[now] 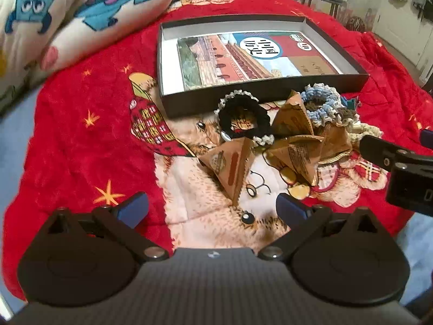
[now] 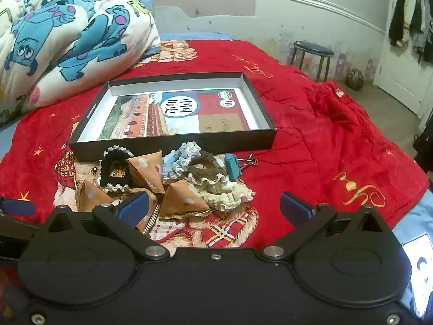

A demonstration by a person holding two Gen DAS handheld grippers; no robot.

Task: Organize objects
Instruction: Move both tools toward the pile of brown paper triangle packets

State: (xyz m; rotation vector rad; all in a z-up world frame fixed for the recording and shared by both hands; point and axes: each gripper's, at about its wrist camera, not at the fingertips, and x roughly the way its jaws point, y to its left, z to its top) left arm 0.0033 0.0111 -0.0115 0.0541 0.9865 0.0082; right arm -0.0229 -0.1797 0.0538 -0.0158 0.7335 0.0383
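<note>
Brown packets lie just beyond the spread left tongs.

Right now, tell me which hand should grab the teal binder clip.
Right. The clip lies on the right side of the pile, ahead of the open right gripper; from the left gripper scrunchies mostly hide it.

Left tool tilts steeply down, its two blue-padded fingers spread wide with nothing between them. Right tool angles down less sharply, jaws just as wide and empty. In the left view, the right tool's finger pokes in at the right edge.
</note>
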